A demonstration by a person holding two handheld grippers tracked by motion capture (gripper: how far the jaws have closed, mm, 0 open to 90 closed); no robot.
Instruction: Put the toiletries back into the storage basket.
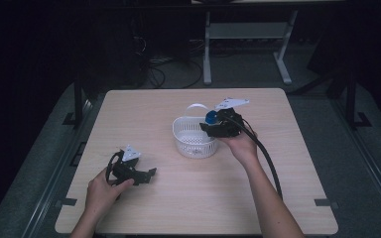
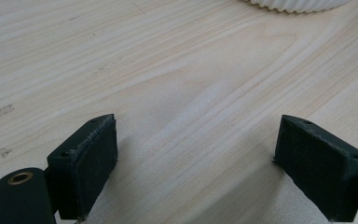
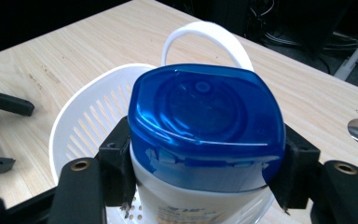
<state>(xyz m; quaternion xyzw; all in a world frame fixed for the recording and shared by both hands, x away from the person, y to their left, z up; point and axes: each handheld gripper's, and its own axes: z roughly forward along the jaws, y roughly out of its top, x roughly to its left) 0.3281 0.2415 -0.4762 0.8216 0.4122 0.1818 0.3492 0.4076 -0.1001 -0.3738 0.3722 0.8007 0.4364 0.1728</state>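
A white bottle with a blue cap (image 3: 205,121) is clamped between the pads of my right gripper (image 3: 205,172), which is shut on it. In the high view that gripper (image 1: 218,124) holds the blue-capped bottle (image 1: 211,117) over the right rim of a white slotted basket (image 1: 191,139) with a raised handle. The basket (image 3: 88,116) lies just beyond and below the bottle in the right gripper view. My left gripper (image 1: 149,174) rests low on the table at the front left, open, with bare wood between its jaws (image 2: 196,158).
The basket's ribbed edge (image 2: 298,4) shows at the top of the left gripper view. A light wooden table (image 1: 278,163) carries everything. Beyond its far edge stand desk legs (image 1: 207,49) and cables on a dark floor.
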